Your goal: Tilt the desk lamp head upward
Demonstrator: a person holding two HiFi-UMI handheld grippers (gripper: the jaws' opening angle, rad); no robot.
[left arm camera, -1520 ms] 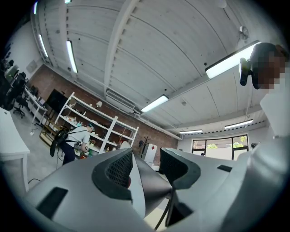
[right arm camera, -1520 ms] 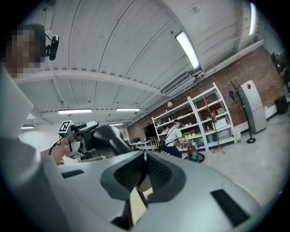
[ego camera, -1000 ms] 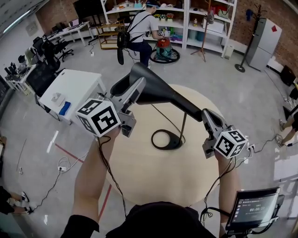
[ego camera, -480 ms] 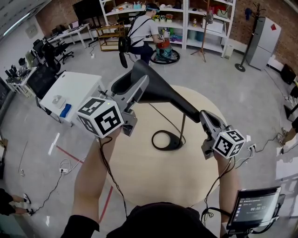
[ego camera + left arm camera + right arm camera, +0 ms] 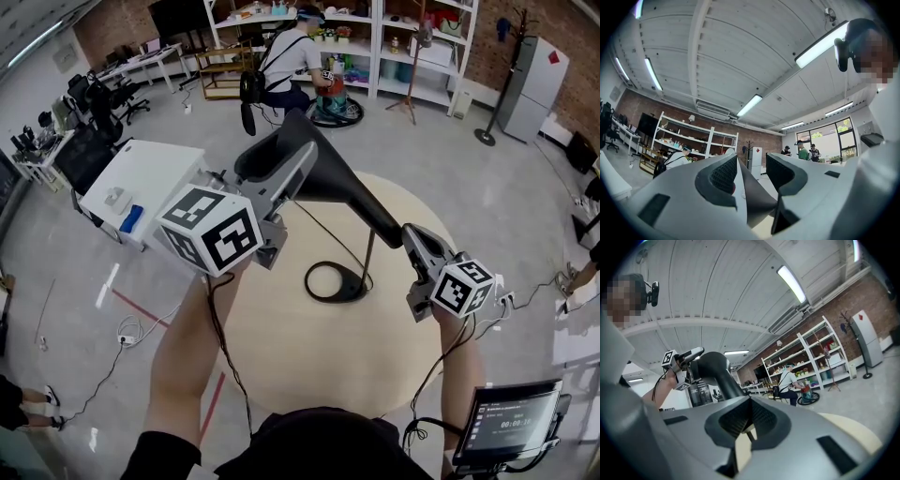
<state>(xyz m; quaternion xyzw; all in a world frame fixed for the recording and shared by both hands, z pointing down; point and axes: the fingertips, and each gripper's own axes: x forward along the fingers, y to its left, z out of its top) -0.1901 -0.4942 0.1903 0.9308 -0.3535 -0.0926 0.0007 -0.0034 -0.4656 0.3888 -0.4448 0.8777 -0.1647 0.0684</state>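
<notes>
– Lamp (image 5: 349, 202): where does it stand?
– On the round counter (image 5: 300, 366). Its ring base (image 5: 359, 281) sits near the middle, and the thin stem (image 5: 368, 255) rises upright from it.
– And the lamp head (image 5: 323, 173)?
– High over the counter's far left side, the highest part of the lamp. Its hollow side faces left in the head view. From it the black neck (image 5: 380, 217) slopes down to the right, to the top of the stem.
– What is the left claw (image 5: 284, 176) doing?
– Grasping the lamp head at its rim. In the left gripper view the jaws stand wide, and the dark edge of the head lies between them, against one pad.
– The right claw (image 5: 410, 233)?
– Clenched. In the right gripper view the ribbed pads meet, with only a sliver of counter showing under them. In the head view its tips sit at the low end of the neck, where neck and stem join. Whether they pinch any part of the lamp there, I cannot tell.
– Anything else around?
– A white table (image 5: 150, 173) stands left of the counter. Shelves (image 5: 412, 37) run along the far side, with a person (image 5: 286, 52) bent before them. A small screen (image 5: 506, 422) shows at the lower right, beside the right arm.
</notes>
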